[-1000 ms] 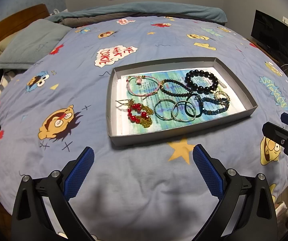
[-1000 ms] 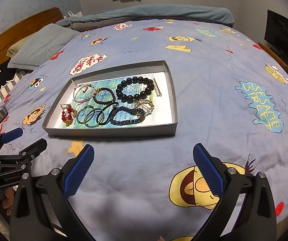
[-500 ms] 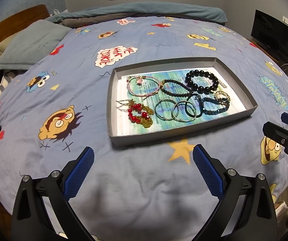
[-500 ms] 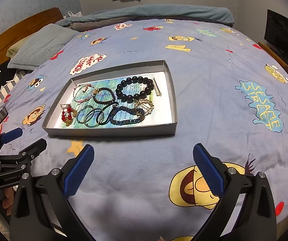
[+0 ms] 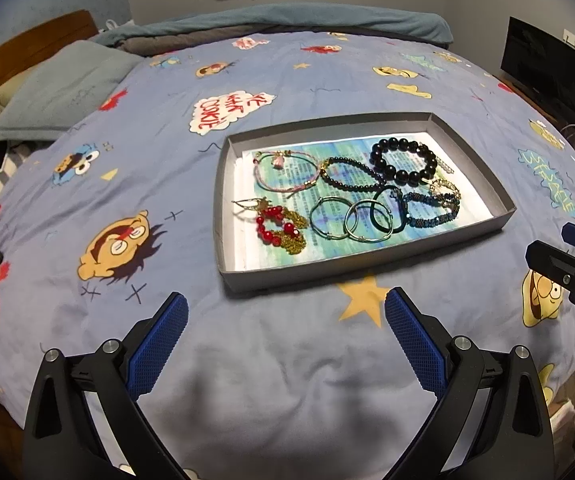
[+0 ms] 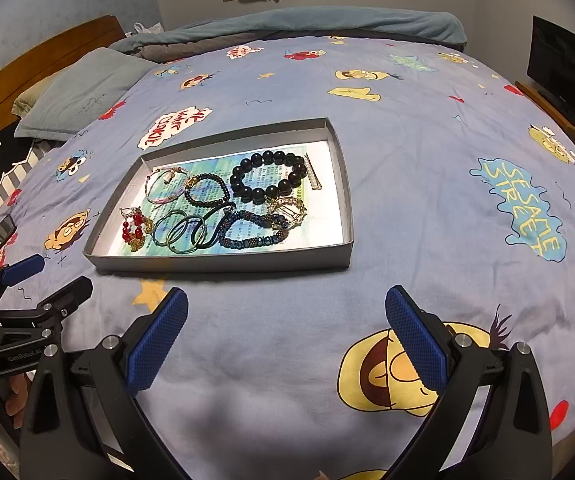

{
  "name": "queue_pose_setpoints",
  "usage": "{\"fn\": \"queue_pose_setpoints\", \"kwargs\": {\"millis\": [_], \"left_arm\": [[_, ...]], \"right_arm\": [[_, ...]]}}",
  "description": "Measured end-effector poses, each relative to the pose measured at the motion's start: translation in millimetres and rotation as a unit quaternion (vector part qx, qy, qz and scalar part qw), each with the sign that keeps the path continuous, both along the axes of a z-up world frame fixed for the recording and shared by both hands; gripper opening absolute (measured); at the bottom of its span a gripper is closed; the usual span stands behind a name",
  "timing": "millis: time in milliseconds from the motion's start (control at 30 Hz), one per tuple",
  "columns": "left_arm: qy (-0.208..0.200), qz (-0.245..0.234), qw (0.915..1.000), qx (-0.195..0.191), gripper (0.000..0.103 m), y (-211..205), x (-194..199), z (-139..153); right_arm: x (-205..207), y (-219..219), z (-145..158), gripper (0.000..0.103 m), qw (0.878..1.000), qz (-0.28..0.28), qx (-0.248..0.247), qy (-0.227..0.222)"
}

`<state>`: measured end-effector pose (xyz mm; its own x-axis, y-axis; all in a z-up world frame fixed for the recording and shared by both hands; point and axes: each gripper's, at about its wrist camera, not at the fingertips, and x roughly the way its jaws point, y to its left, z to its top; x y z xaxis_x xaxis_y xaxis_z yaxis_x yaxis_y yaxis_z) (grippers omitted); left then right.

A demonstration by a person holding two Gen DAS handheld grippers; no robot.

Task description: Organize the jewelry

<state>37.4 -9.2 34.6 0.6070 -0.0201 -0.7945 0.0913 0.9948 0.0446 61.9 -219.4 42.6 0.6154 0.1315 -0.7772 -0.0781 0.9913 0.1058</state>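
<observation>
The bed fills both views under its cartoon-print duvet, a soft bearer, which may be why the jewelry sits in something rigid: the shallow grey tray lies flat in the middle of the cover, lined with a blue-green printed sheet. All the jewelry in sight is inside that tray, none on the duvet, a layout that fits pieces already gathered in as well as pieces waiting to be sorted out. Both tools hang low over the near edge of the bed, well apart from the tray: the left tongs spread wide and empty, the right tongs the same, nothing between their blue pads. Down to the pieces: the big black bead bracelet at the far right, the blue beaded bracelet overlapping a dark band beside it, three thin bangles interleaved near the front wall, the red bead piece with gold chain at the near left. The right view adds a small pale bar beside the black beads, and a hand under the left tool at its corner; the left view opens up the red cluster better.
</observation>
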Motion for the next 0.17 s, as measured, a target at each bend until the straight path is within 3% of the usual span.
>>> {"fn": "queue_pose_setpoints", "kwargs": {"millis": [167], "left_arm": [[-0.002,0.001,1.0000,0.001,0.098,0.5,-0.3,-0.1]], "right_arm": [[0.0,0.2,0.1,0.098,1.000,-0.001,0.000,0.001]]}}
